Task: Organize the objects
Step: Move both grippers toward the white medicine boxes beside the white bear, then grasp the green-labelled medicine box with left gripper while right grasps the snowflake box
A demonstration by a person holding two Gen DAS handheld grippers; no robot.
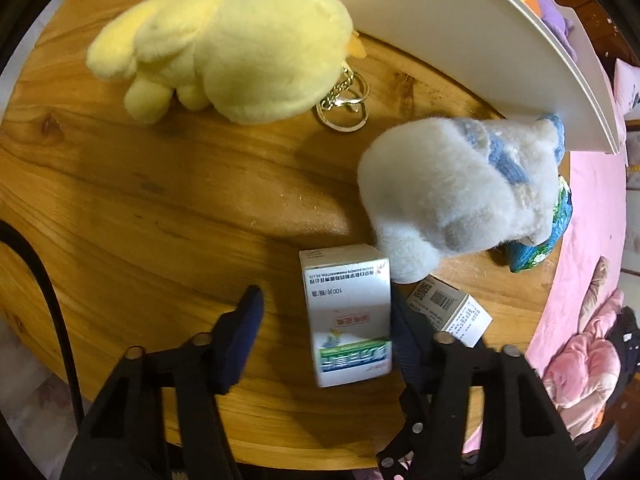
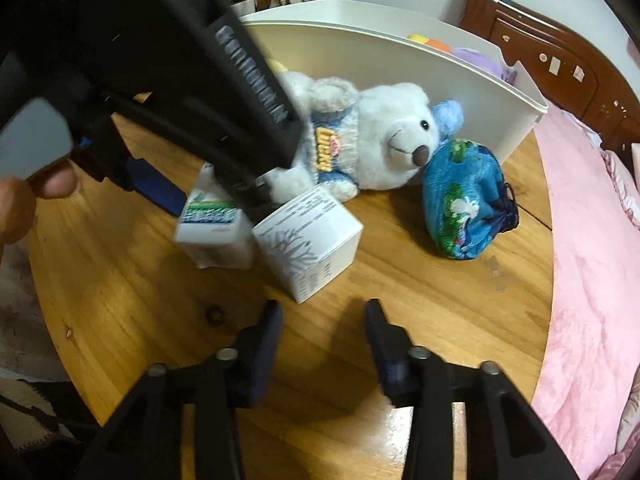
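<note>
Left wrist view: the left gripper (image 1: 324,328) straddles the medicine box (image 1: 347,320) at six o'clock; only one pad touches, so nothing is pinched. It could tip into the white bear (image 1: 460,188) at three o'clock. The right gripper (image 2: 324,320) hangs released.
</note>
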